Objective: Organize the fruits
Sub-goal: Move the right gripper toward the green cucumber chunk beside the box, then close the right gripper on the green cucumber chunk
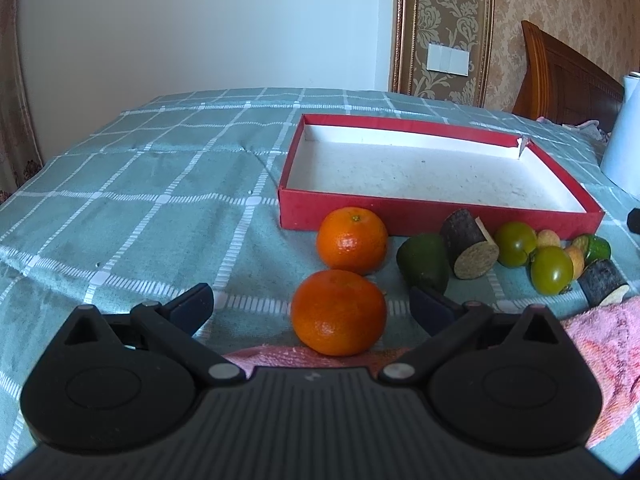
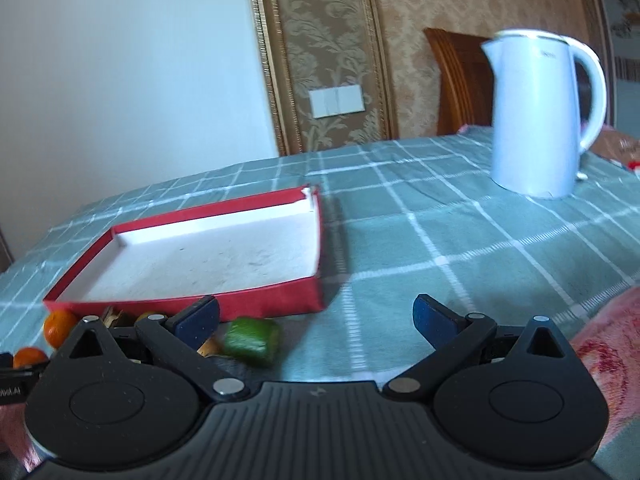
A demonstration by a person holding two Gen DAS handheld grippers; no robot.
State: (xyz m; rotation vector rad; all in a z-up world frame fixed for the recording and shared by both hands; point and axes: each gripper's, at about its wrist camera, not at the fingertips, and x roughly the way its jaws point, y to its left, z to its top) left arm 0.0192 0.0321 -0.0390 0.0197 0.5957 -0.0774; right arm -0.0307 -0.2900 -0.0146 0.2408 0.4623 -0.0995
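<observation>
An empty red box (image 1: 400,216) with a white inside lies on the checked cloth; it also shows in the right wrist view (image 2: 280,300). In front of it lie two oranges (image 1: 339,312) (image 1: 352,240), a dark green avocado (image 1: 424,262), purple cane pieces (image 1: 470,250), two green tomatoes (image 1: 552,270) and a green piece (image 2: 252,340). My left gripper (image 1: 312,306) is open, its fingers either side of the near orange without touching it. My right gripper (image 2: 316,316) is open and empty to the right of the fruit.
A white kettle (image 2: 540,120) stands at the back right of the table. A pink towel (image 1: 600,344) lies at the front right. A wooden chair back (image 1: 568,76) stands behind the table.
</observation>
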